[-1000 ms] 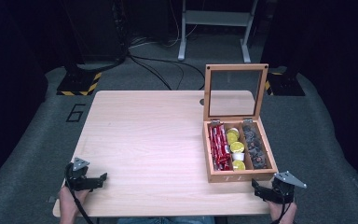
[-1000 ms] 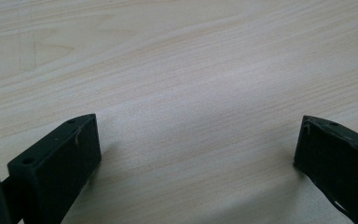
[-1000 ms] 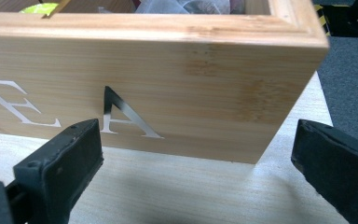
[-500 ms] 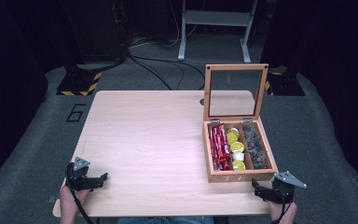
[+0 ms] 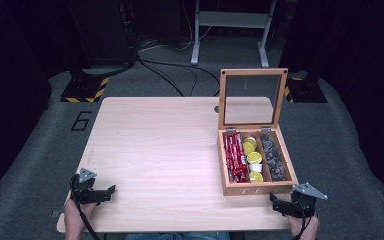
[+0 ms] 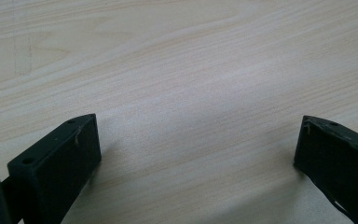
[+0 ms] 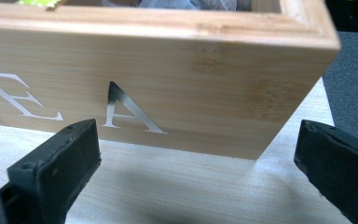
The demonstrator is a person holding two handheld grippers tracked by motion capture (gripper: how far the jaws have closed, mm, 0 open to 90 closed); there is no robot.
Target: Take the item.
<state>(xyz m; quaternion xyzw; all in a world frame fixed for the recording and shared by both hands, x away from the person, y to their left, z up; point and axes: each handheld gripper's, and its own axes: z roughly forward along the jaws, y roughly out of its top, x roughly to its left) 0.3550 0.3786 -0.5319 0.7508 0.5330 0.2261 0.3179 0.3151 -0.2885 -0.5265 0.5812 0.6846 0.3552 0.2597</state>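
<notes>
Tea box (image 5: 255, 187), wooden with its glass-paned lid (image 5: 252, 99) standing upright, sits on the right half of the light wood surface (image 5: 160, 145), near the front edge. Its three compartments hold red packets (image 5: 235, 157), yellow-topped cups (image 5: 253, 159) and dark pieces (image 5: 273, 160), perhaps wrapped sweets. The right claw (image 5: 275, 205) rests just before the box's front right corner, jaws spread wide. The left claw (image 5: 111, 192) lies at the front left corner, jaws likewise apart over bare wood.
</notes>
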